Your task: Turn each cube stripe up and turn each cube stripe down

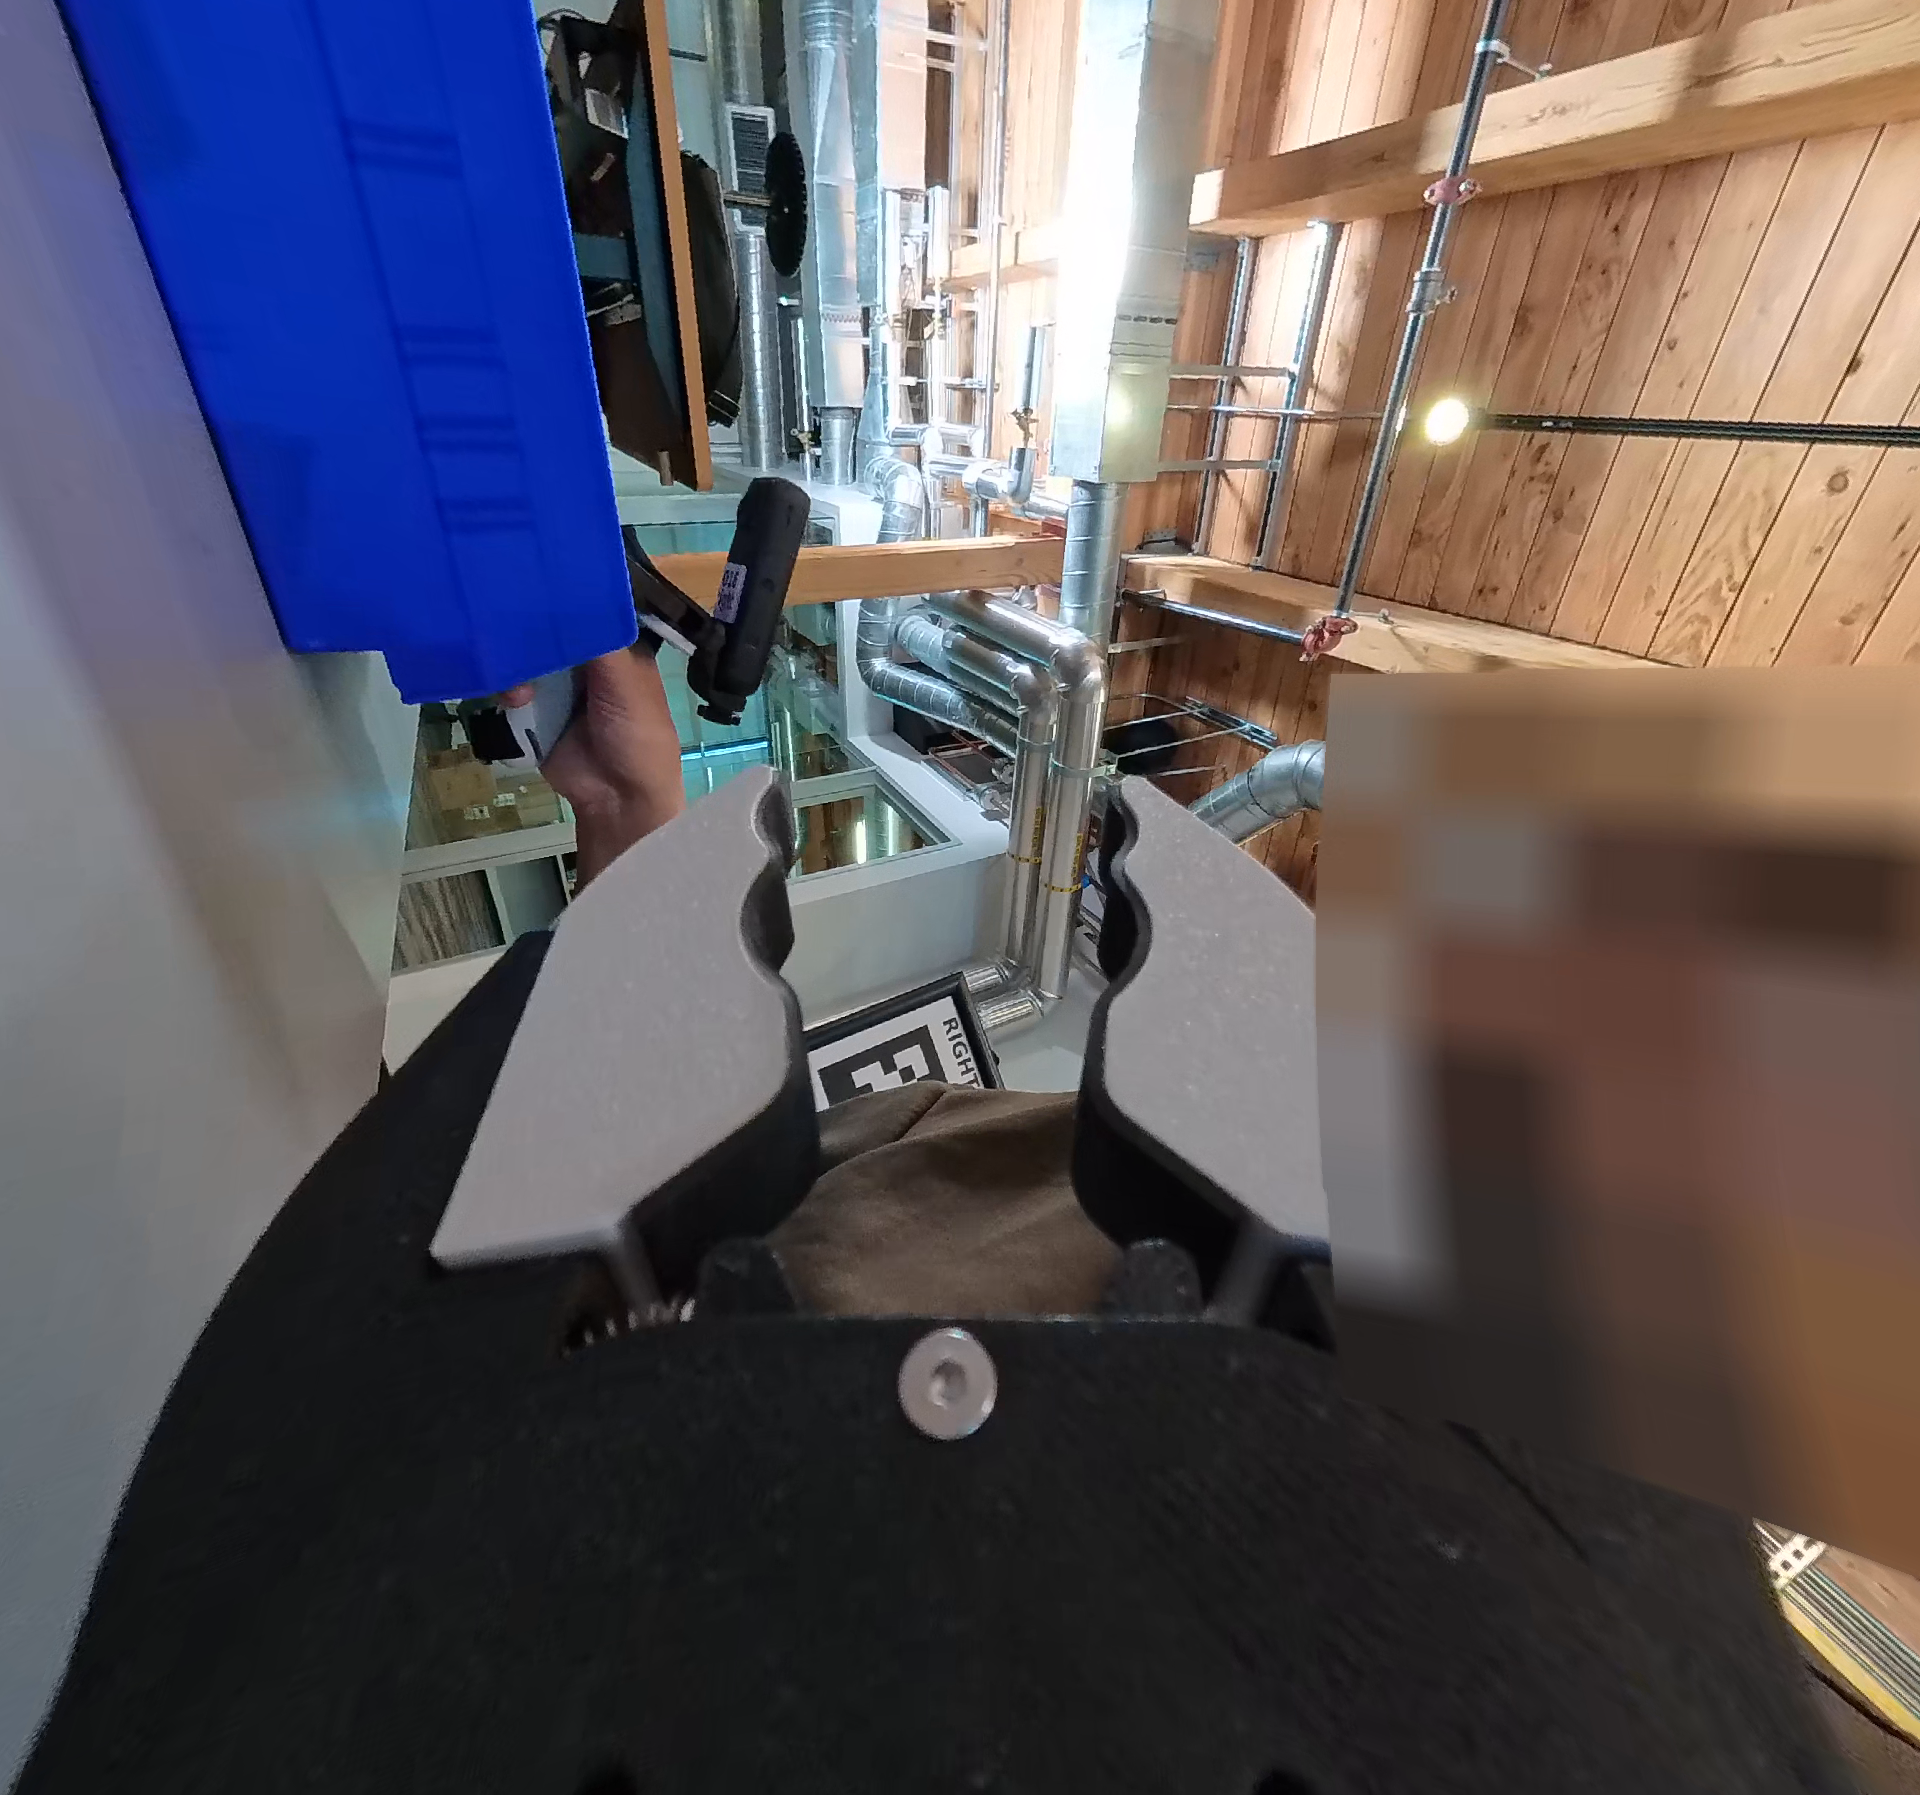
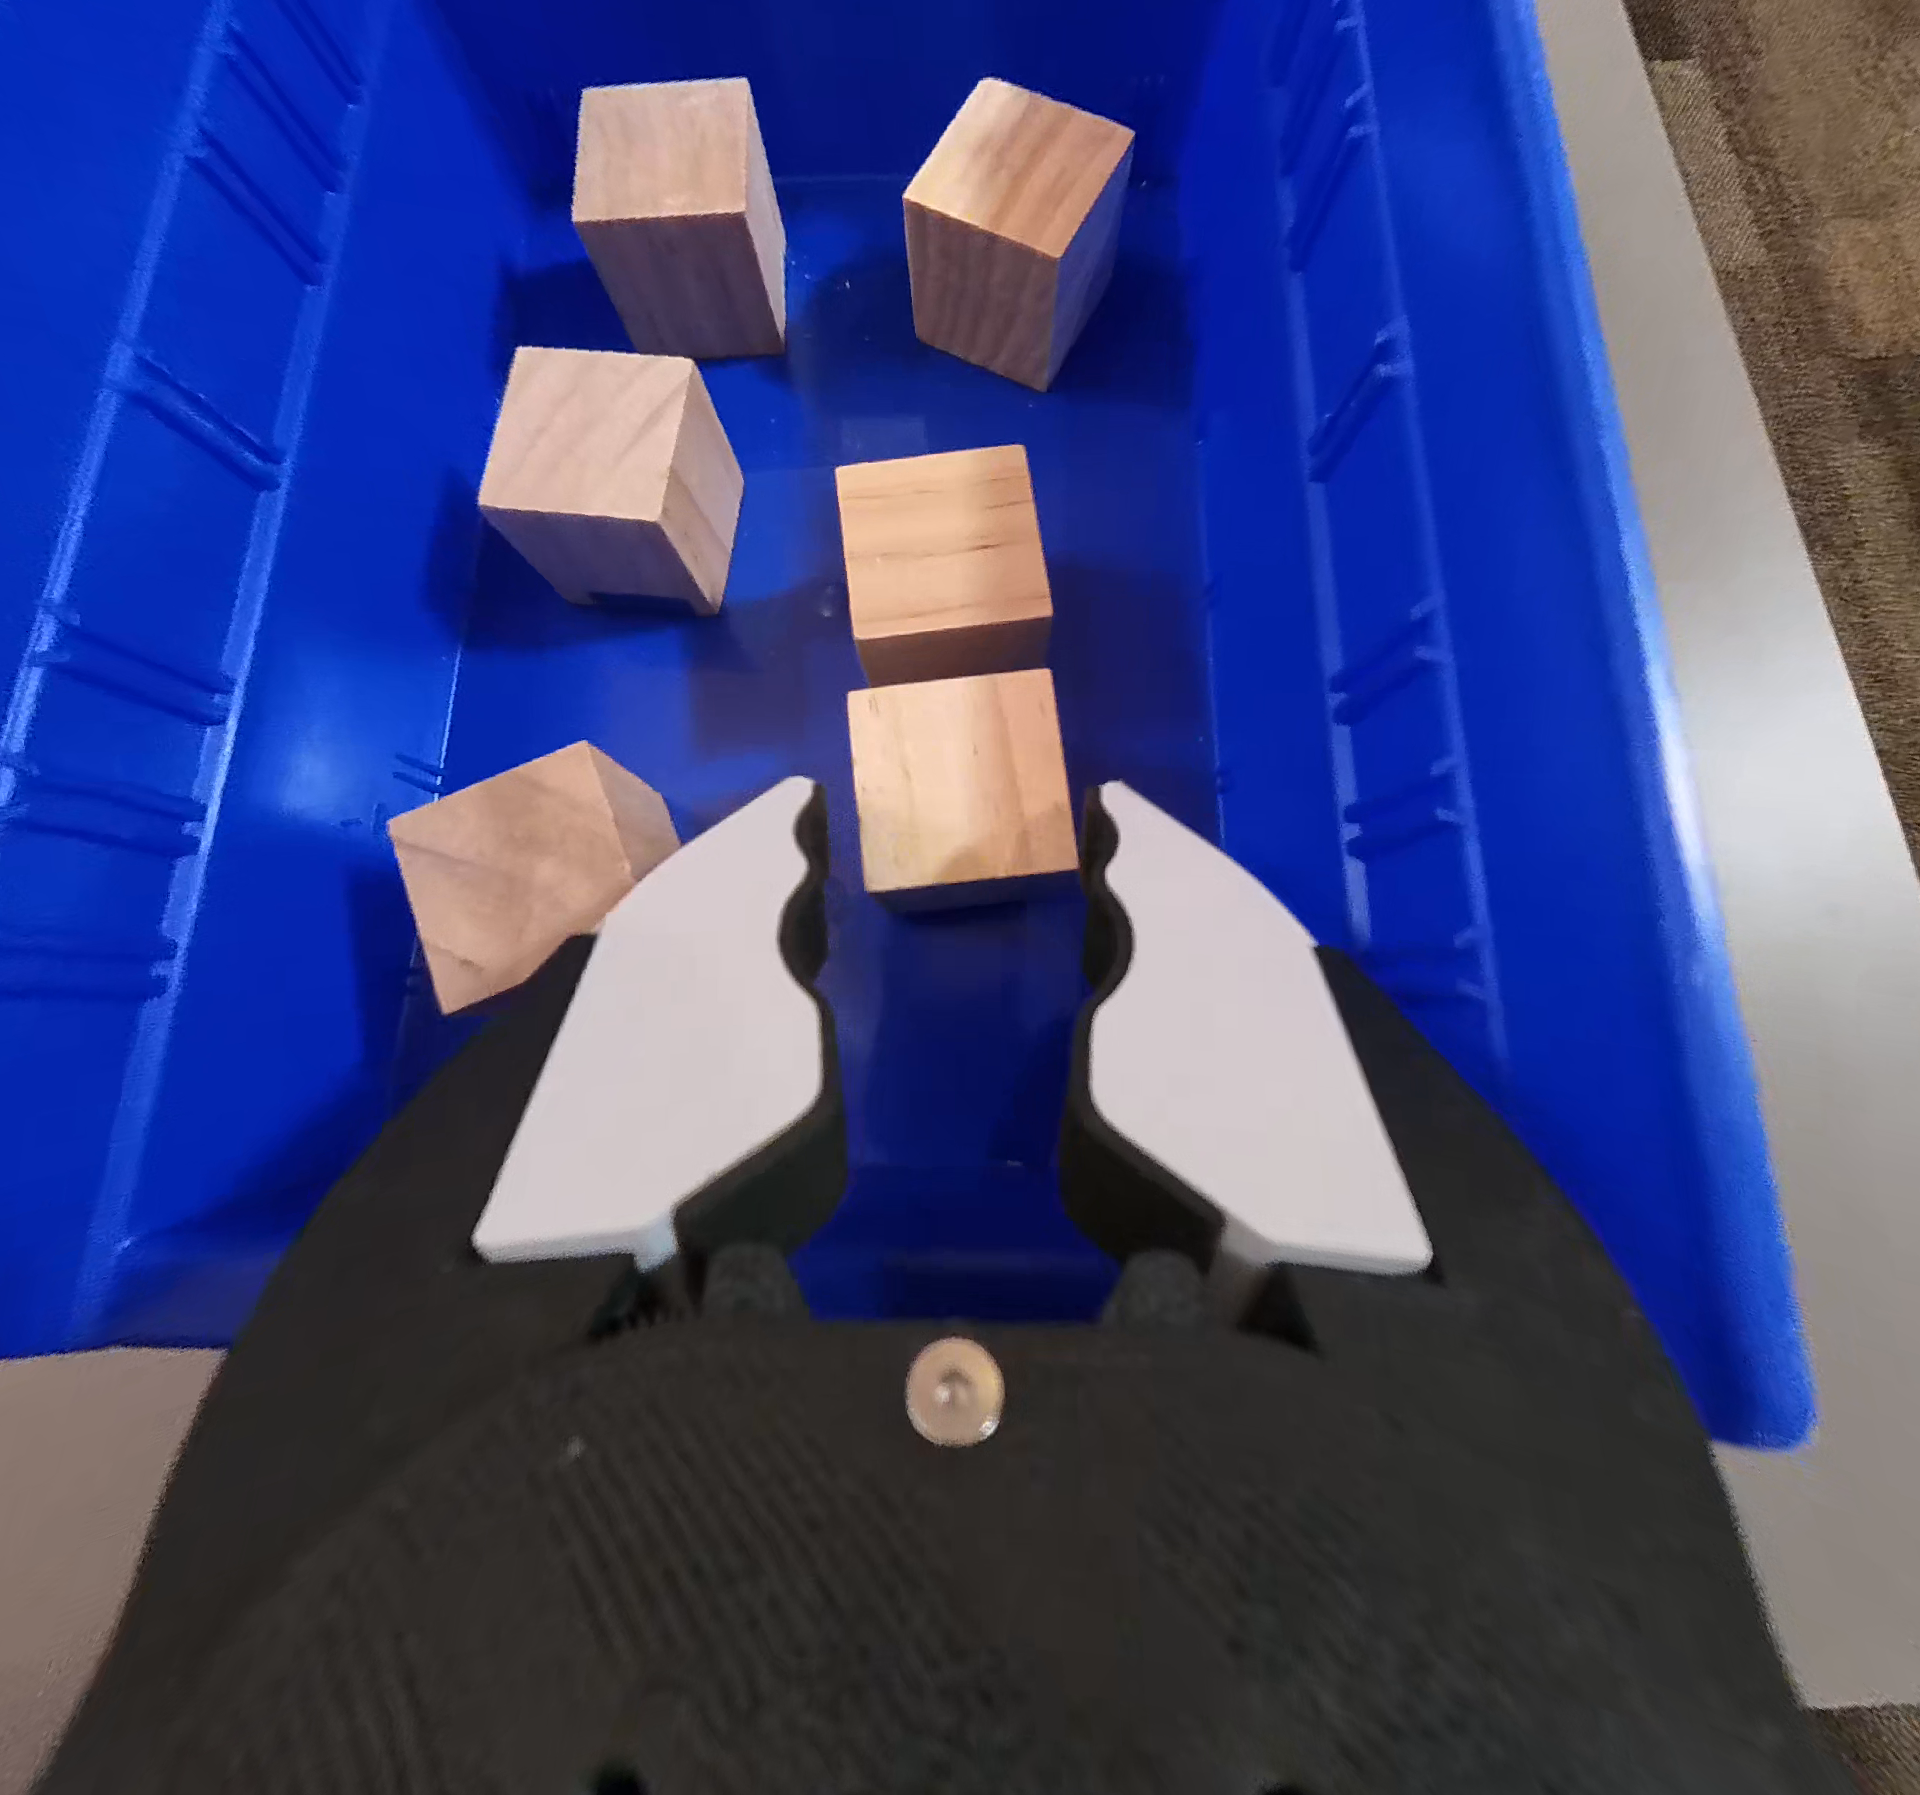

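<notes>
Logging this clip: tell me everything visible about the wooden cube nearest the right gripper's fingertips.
The light wooden cube sits flat on the blue plastic bin's floor, just ahead of the open right gripper, untouched. Its faces show plain pale grain, no stripe visible. Another wooden cube sits close behind it; whether they touch is unclear.

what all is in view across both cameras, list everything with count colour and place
wooden cubes: six, pale wood, on the bin floor, no stripe showing
bin: one, blue plastic, on the table
table: one, light grey, under the bin
carpet: brown, past the table's edge
pipes: several, silver, overhead in the left wrist view
wooden wall: planked, same view
right gripper: open, over the nearest cube
left gripper: open, empty, pointed away from the bin
</notes>
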Motion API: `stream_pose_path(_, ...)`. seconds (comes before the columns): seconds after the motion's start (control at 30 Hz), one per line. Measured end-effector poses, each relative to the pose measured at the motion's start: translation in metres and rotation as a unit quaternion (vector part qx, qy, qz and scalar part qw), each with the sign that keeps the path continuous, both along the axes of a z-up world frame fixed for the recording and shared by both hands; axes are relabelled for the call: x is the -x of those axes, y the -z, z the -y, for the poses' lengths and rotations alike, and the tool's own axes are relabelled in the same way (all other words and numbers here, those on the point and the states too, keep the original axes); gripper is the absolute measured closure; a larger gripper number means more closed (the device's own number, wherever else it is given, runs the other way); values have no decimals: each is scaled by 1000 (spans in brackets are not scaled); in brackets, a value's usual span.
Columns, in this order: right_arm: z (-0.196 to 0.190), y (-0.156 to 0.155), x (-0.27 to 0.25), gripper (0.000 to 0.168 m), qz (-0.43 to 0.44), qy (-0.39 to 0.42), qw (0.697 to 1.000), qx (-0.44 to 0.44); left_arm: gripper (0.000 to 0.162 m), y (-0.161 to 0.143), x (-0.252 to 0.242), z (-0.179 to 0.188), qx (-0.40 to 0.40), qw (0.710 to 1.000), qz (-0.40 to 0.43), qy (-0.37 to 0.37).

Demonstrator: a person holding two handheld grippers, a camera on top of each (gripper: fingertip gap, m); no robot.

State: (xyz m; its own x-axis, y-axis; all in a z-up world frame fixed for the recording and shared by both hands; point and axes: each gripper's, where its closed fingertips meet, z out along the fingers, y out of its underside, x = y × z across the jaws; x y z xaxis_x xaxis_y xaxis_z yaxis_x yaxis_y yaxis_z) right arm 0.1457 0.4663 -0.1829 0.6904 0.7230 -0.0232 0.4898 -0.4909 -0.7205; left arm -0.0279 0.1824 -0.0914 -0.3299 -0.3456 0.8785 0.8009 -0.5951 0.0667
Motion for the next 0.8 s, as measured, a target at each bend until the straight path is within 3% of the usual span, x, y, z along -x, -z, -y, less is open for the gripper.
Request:
stream_pose_path(0.4, 2, -21, -5, 115, 26, 4, 996, -85, 106, 6, 6, 0, 1, 1000, -1, -3)
stream_pose_path(0.53, 5, -32, 5, 121, -47, -15, 995, -89, 107, 9, 7, 1, -7, 1000, -12, 8)
stream_pose_path(0.6, 6, -63, 11, 131, -137, -22, 980, -141, 115, 14, 6, 0, -11, 998, -62, -9)
stream_pose_path(0.67, 9, -92, 11, 131, -210, -29, 959, -188, 124, 21, 4, -2, -18, 985, -165, -45)
stream_pose_path(0.8, 5, -108, 4, 126, -238, -18, 938, -252, 125, 21, 9, -7, -44, 937, -333, -98)
